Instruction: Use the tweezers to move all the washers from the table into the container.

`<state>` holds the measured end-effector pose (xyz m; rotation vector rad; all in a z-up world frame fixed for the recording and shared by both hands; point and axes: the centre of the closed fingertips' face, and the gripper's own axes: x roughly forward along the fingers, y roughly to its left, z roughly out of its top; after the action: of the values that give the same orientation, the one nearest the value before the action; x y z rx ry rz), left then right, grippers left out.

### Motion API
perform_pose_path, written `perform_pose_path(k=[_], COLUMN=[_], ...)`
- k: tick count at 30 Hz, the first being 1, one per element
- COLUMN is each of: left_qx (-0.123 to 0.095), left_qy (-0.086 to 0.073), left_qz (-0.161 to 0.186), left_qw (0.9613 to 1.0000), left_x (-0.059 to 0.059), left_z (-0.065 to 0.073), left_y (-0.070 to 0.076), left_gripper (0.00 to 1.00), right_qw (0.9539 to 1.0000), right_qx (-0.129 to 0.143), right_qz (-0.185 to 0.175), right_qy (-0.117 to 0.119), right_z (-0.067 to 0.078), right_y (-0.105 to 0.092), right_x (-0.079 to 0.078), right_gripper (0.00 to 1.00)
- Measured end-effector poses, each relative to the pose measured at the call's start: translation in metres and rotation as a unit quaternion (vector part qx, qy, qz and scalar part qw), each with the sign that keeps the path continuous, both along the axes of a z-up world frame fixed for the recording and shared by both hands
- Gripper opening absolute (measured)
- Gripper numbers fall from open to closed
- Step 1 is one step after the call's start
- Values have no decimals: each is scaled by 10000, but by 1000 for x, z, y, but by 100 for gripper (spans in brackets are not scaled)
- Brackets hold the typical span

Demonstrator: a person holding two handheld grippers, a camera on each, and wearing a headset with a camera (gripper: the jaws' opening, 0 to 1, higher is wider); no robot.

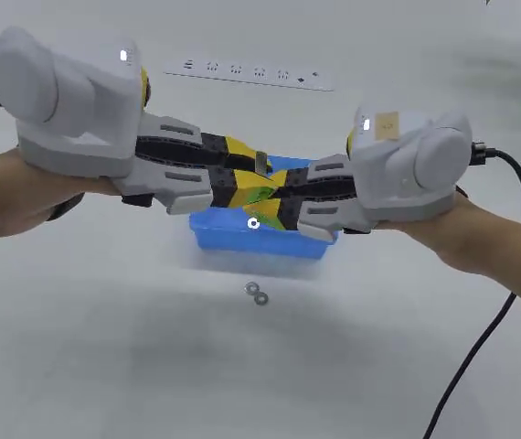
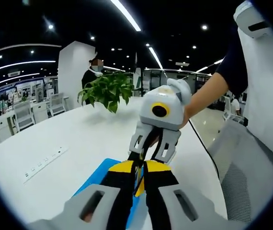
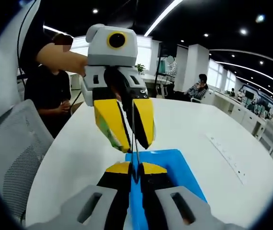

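The left tongs point(image 1: 247, 178) and the right tongs point(image 1: 283, 197) meet tip to tip above the white bench point(image 1: 105, 366), each held in one of the person's hands. In the right gripper view a pair of thin metal tweezers point(image 3: 134, 136) runs as a narrow strip from between the right tongs' yellow pads up into the slit between the left tongs' pads. The right tongs are pressed almost together on that strip. The left tongs are also drawn in to a narrow slit around it, though how firmly they bear on it I cannot tell.

Directly under the two sets of tips sits a blue rectangular plastic container point(image 1: 242, 240). A small silver ring washer point(image 1: 253, 223) shows just below the tips, at the level of the container's near rim. Whether the tweezers grip it or it lies inside the container cannot be made out.

On the person's side of the tongs, just in front of the container's near wall, two more silver washers point(image 1: 256, 293) lie touching each other on the bench.

Beyond the tongs a white power strip point(image 1: 247, 73) lies flat on the bench, well apart from the container. A black cable point(image 1: 480, 338) trails from the back of the right tongs toward the person.
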<state>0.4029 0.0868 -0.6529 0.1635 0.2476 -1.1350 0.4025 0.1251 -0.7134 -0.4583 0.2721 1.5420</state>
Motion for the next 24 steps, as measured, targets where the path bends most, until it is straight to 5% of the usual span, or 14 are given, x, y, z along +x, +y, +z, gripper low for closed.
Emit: perform_pose_path(k=[2, 7, 24], left_qx=[55, 527, 629], left_qy=[-20, -470, -711], left_qz=[-119, -266, 83], left_qw=[9999, 9972, 9954], left_x=[-2, -1, 0], left_z=[1, -1, 10], left_y=[0, 1, 3], left_gripper=[9, 7, 6], right_qw=[10000, 9999, 9997], right_qx=[31, -18, -185], right_qz=[39, 84, -101], right_qy=[13, -73, -124], right_z=[2, 2, 10], right_y=[1, 2, 2], right_x=[-2, -4, -12], right_gripper=[8, 8, 22])
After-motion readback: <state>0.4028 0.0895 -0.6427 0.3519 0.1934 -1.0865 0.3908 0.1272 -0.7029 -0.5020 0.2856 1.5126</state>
